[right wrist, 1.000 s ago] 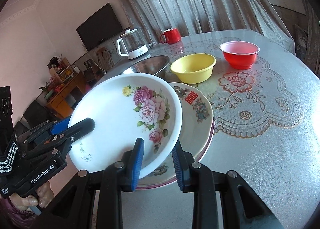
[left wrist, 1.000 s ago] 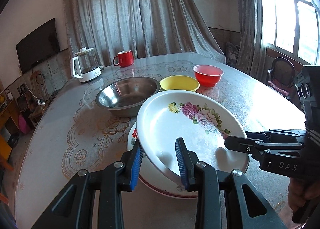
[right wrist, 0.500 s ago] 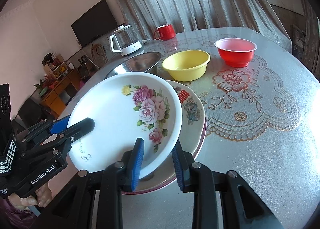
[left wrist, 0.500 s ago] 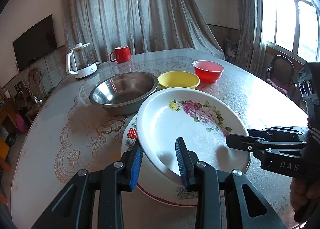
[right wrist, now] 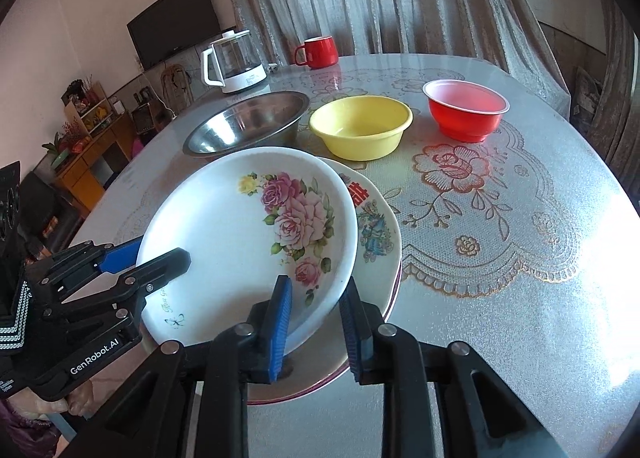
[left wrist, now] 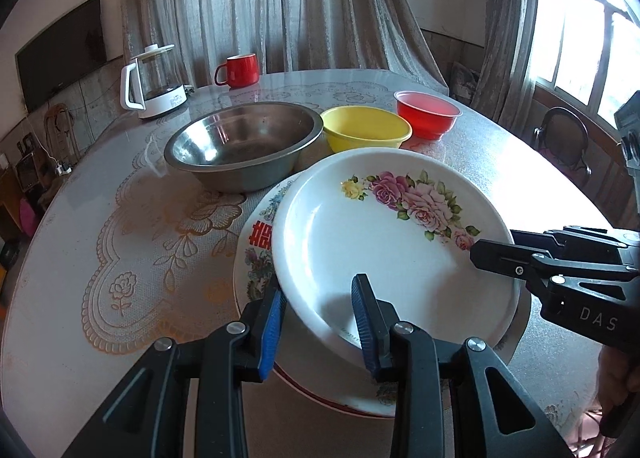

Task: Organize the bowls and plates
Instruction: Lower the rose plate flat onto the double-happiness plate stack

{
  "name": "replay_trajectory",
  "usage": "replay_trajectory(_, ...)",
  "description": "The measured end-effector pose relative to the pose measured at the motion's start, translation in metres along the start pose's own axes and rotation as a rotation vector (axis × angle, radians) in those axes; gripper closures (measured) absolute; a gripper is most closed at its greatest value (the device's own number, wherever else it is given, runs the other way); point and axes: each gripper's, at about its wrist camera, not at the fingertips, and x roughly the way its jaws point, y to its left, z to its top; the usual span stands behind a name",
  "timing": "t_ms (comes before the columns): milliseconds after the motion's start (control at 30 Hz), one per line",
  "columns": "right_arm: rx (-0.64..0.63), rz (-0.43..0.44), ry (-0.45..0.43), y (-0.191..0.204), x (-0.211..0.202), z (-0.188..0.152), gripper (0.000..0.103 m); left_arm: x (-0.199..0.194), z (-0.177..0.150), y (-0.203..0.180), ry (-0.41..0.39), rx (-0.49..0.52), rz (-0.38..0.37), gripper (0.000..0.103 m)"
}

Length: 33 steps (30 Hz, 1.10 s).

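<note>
We hold the rose plate [left wrist: 384,258] from two sides, tilted above the lower plate [left wrist: 256,254] that lies on the tabletop [left wrist: 120,218]. Our left gripper [left wrist: 318,322] has its blue-padded jaws set over the near left rim of the rose plate, one pad under the rim and one on the inner face, grasping it. Our right gripper [right wrist: 316,322] bites the near right rim of the same plate; its jaws have just been closing, with the rim between them, and they clench it now. In the left wrist view the right gripper reaches in from the right edge, and in the right wrist view the left gripper comes in from the lower left. The lower plate, with a red character and a red rim line, shows from under the rose plate on both sides. Beyond the plates stand a steel bowl [left wrist: 244,146], a yellow bowl [left wrist: 366,132] just right of it, and a red bowl [left wrist: 428,116] further right. At the far edge sit a glass kettle [left wrist: 154,82] and a red mug [left wrist: 238,70].
</note>
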Motion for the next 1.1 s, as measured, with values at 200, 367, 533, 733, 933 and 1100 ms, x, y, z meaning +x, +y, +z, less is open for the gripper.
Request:
replay_trajectory(200,-0.035,-0.069,0.018,0.008,0.006,0.004,0.08,-0.004,0.001,0.007,-0.005,-0.017,-0.005,0.069)
replay_trajectory(367,-0.043,-0.078,0.033,0.008,0.007,0.006,0.079,-0.017,0.0,0.015,-0.035,-0.038,0.0,0.069)
replay_trajectory(533,-0.04,-0.074,0.028,0.007,0.008,0.006,0.078,-0.019,-0.003,0.023,-0.029,-0.076,0.018,0.069)
replay_trajectory(733,-0.091,-0.063,0.048,0.012,0.006,0.006,0.072,-0.02,-0.009,0.029,-0.015,-0.103,0.04,0.069)
replay_trajectory(933,-0.046,-0.033,0.022,0.001,-0.008,0.001,0.072,-0.022,-0.011,0.031,-0.019,-0.11,0.041,0.069)
replay_trajectory(1100,-0.017,-0.029,-0.024,-0.007,-0.016,-0.003,0.072,-0.021,-0.013,0.032,-0.013,-0.12,0.043,0.069)
